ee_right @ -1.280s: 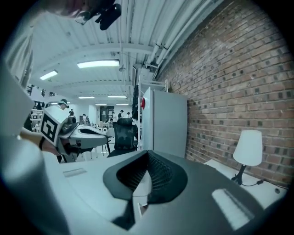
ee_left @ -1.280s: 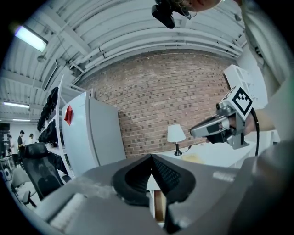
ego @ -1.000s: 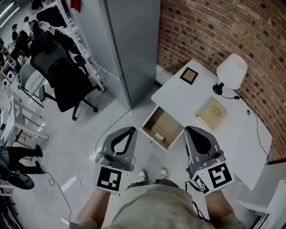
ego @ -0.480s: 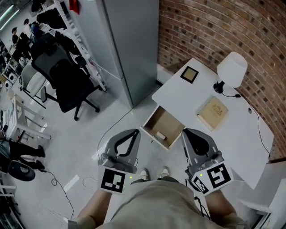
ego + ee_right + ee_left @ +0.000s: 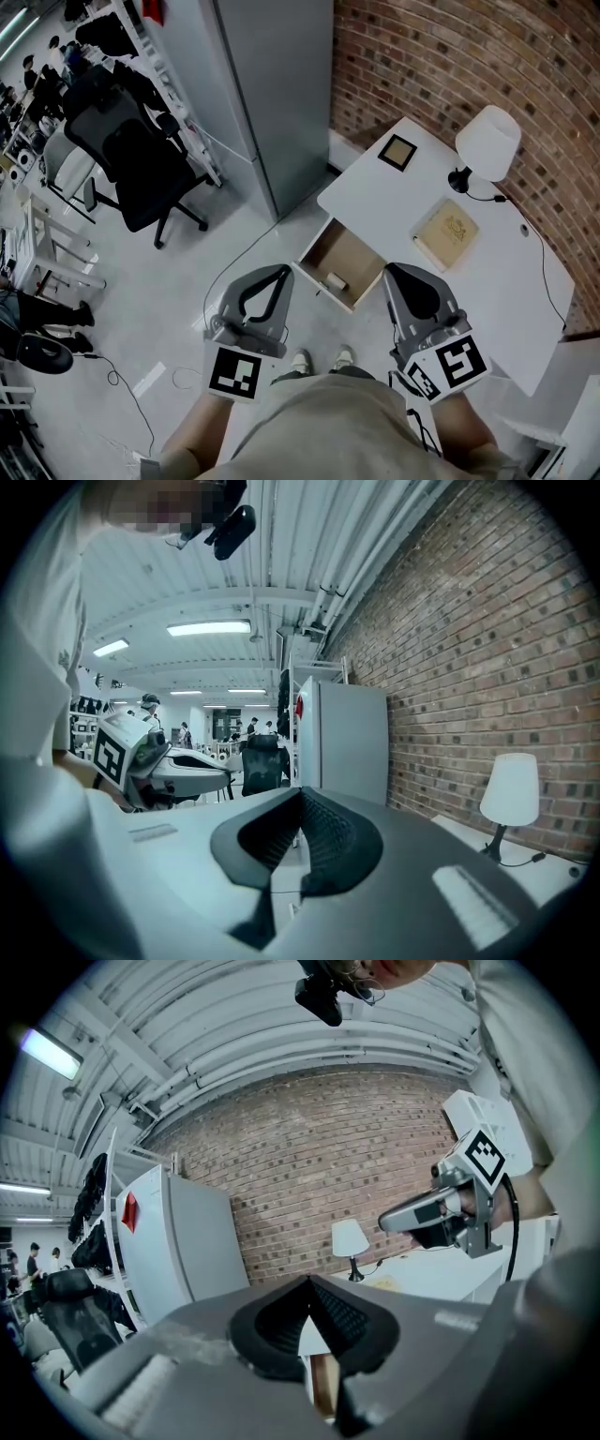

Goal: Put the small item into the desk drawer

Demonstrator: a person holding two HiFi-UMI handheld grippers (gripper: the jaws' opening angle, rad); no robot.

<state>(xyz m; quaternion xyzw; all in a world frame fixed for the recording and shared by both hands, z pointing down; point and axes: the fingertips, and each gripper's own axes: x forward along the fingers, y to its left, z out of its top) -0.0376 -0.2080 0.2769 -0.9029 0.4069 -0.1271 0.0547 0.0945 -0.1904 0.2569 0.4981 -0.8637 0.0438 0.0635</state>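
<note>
While you keep the left hand-held gripper (image 5: 273, 274) and right hand-held gripper (image 5: 395, 273) back, jaws closed and empty, the small pale block (image 5: 336, 280) stays in the open wooden desk drawer (image 5: 330, 247); placement looks done.

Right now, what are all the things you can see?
desk: one, white, against the brick wall
drawer: one, brown inside, pulled open from the desk
small item: one, pale, lying in the drawer
lamp: one, white shade, black base, on the desk
flat book or box: one, tan, on the desk near the lamp
square frame: one, black, at the desk's far corner
office chair: one, black, on the floor at left
tall cabinet: one, grey, beside the desk
shoes: two, white, below the drawer
left gripper: one, grey, fingers shut, empty
right gripper: one, grey, fingers shut, empty
</note>
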